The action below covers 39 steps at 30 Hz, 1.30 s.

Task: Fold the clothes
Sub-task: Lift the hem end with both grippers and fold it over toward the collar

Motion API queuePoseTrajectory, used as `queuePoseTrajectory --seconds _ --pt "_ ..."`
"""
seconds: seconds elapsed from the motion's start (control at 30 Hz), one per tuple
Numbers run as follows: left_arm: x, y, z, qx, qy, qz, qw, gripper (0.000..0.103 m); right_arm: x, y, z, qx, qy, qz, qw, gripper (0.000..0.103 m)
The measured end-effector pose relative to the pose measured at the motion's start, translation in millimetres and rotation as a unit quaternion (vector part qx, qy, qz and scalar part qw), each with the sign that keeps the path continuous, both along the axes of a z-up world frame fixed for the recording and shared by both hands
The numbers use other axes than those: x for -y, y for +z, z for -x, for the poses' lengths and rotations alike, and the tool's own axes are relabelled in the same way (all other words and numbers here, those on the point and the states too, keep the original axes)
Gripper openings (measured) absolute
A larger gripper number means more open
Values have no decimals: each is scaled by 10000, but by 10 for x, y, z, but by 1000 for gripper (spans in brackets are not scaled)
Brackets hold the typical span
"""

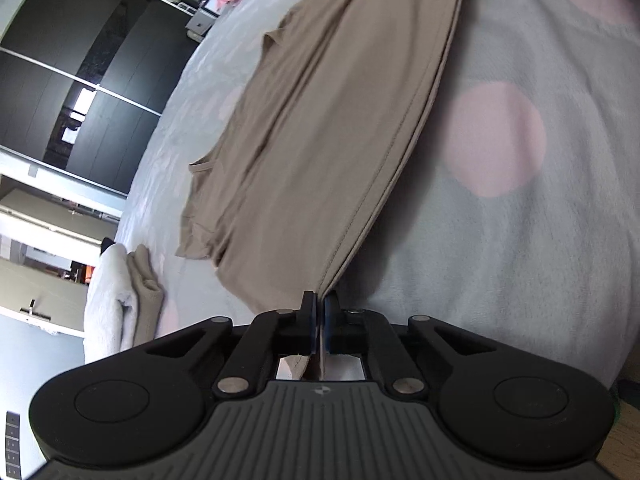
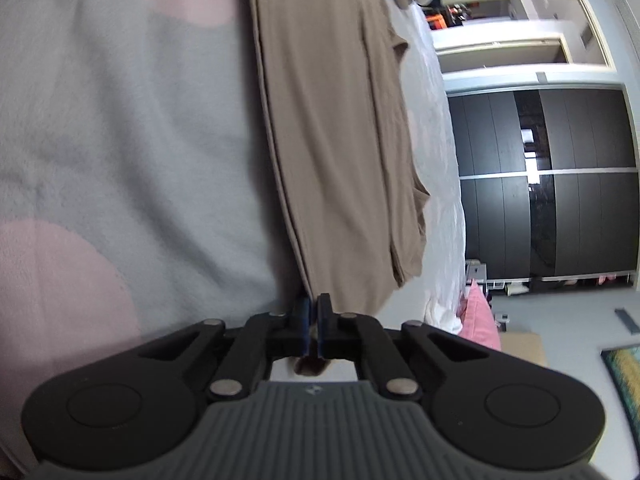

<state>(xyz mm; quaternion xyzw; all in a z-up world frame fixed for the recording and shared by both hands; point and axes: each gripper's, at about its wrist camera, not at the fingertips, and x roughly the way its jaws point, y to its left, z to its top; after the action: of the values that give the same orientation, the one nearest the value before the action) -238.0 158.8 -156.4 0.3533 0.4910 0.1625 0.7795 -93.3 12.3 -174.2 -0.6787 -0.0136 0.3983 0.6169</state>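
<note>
The tan garment, soft and limp, stretches toward 12 o'clock, each hem corner pinched by the left gripper and right gripper.

A bed covered by a fuzzy grey blanket with large pink dots carries a spread tan cotton garment and a small stack of folded pale clothes.
</note>
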Motion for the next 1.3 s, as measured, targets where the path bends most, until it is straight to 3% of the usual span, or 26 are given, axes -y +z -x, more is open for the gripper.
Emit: queuePoseTrajectory --seconds 0.23,0.47,0.7,0.9,1.07,1.3 --pt "66 594 38 788 405 118 9960 1 2 532 -17 -71 -509 -782 9956 2" --pt "125 1131 238 1230 673 425 9892 1 42 1142 14 75 -777 -1636 9834 1" --pt "234 1473 440 1508 649 680 9841 1 247 1637 138 -217 -959 -1776 9792 1" --pt "275 1661 461 1457 563 920 9834 1 494 1760 272 -269 -1012 -1732 9793 1" --pt "117 1671 255 1431 457 659 9865 1 370 1789 127 -311 -1069 -1869 9761 1" --pt "-472 1735 -246 1483 432 707 9855 1 -52 1859 -359 -354 -999 -2121 9715 1"
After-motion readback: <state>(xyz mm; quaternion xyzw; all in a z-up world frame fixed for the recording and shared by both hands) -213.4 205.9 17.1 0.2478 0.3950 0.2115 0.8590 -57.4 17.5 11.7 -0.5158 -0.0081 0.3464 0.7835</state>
